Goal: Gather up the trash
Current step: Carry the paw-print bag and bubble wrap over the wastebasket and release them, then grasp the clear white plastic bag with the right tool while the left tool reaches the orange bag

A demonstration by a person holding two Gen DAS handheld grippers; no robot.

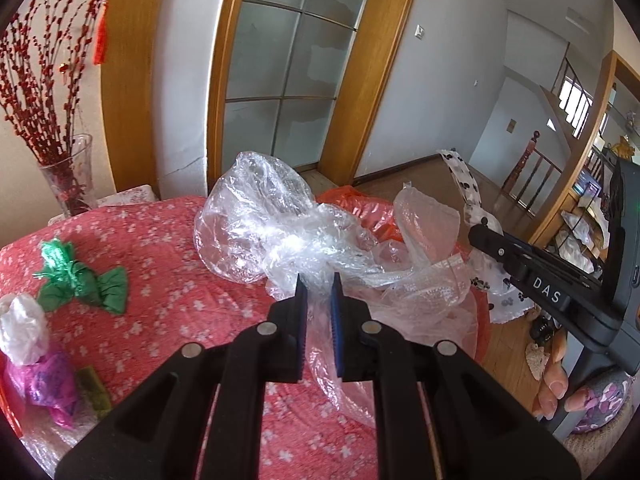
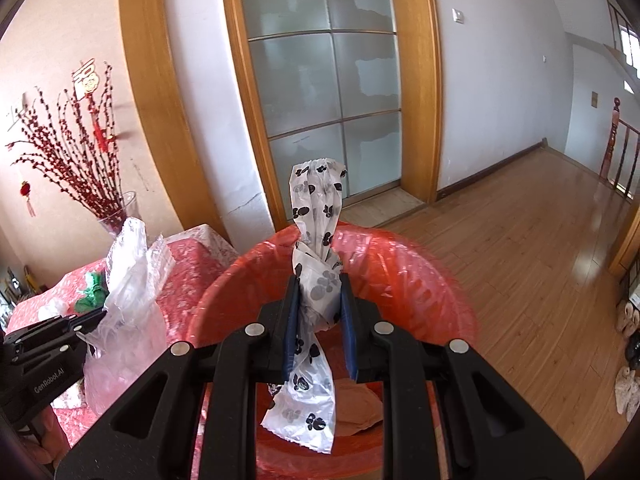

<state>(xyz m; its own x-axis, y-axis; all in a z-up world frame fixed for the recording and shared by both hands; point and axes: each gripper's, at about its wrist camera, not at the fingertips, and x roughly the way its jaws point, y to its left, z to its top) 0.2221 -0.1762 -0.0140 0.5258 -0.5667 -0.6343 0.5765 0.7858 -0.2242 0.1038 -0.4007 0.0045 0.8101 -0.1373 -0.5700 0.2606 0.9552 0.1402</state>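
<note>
In the left wrist view, a white crumpled bag above a pink plastic bag is seen at 9 o'clock on the desk, which is covered in a pink flowered cloth. A green wrapper lies just beyond them, and a glass vase of red twigs stands at 10 o'clock by the wall. At the centre, the left tool is closed narrowly on a bundle of clear plastic film; the film is pinched between the 2 blue pads and billows out past the tips toward 12 o'clock, with loose ends trailing toward 3 o'clock. The right tool is seen at 3 o'clock with a paw-print bag in its grip.

In the right wrist view, the left tool and the clear film are seen at 9 o'clock, beside the bin. At the centre, the right tool is closed on the knotted paw-print bag, which rises past the tips toward 12 o'clock and hangs down between the fingers toward 6 o'clock. Directly beneath it, the red-lined bin is open, with a brownish object at its bottom.
</note>
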